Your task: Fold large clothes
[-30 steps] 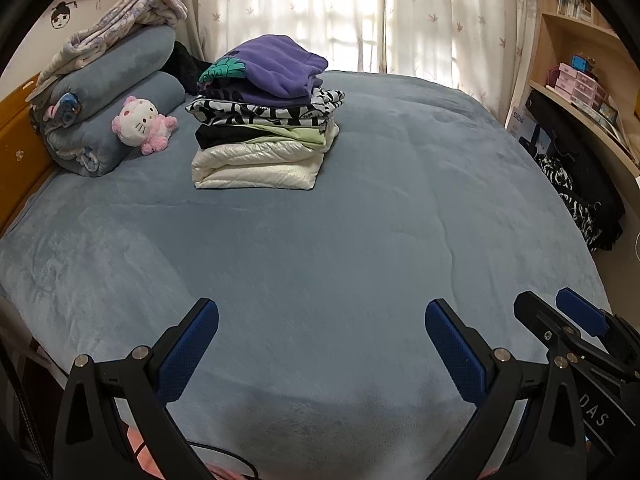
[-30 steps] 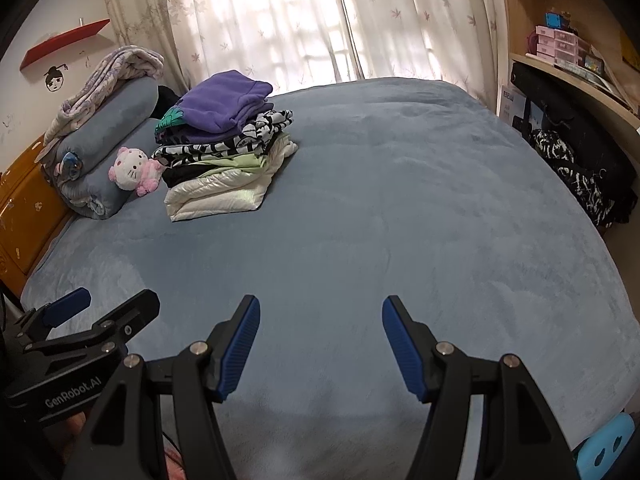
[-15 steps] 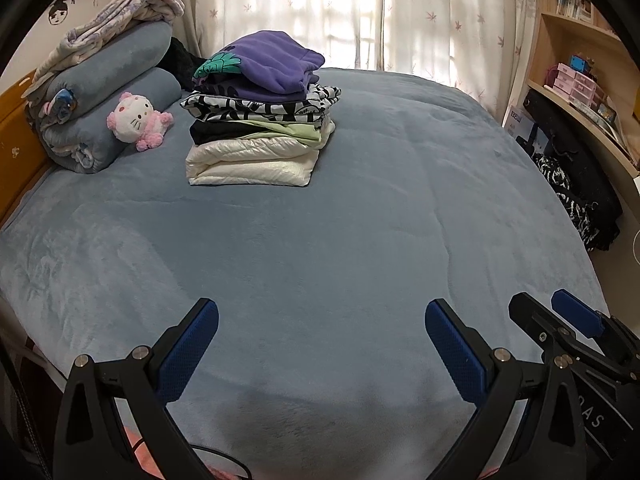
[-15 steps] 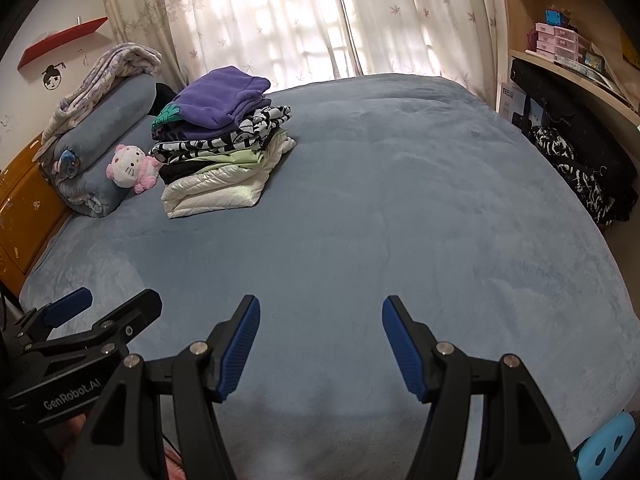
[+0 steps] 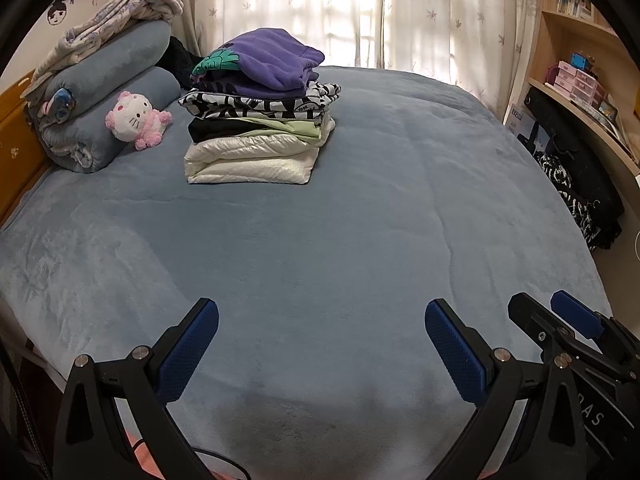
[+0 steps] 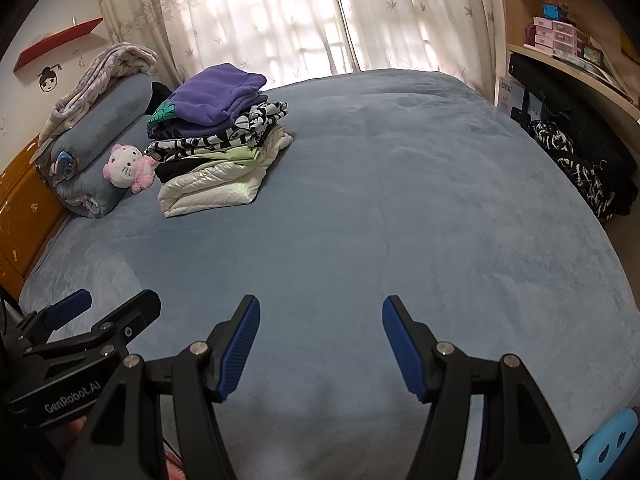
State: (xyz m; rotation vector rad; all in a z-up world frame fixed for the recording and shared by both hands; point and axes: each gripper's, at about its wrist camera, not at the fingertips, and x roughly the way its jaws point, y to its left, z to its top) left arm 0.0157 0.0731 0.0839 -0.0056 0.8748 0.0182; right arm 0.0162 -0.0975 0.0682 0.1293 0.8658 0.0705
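Barely anything has shifted: the folded stack (image 5: pixel 260 114) sits slightly lower in the left view. Low in frame, the left gripper (image 5: pixel 320 348) and right gripper (image 6: pixel 320 346) hover with ribbed blue pads spread, pinching nothing, above the plush blue-grey blanket (image 6: pixel 400 220). Upper left, puffy cream quilting carries striped cloth and purple fleece, beside a fuzzy pink toy (image 5: pixel 134 118).

We see the bed (image 5: pixel 360 220) filling the middle. On it, at the far left, stands a stack of folded clothes (image 5: pixel 260 112). Left of the stack lies a plush toy (image 5: pixel 134 118), leaning on rolled blankets (image 5: pixel 104 92) near the headboard (image 5: pixel 16 152). Behind the bed hang curtains (image 5: pixel 400 12). At the right stand shelves (image 5: pixel 580 80), with a dark bag (image 5: pixel 576 176) below them.
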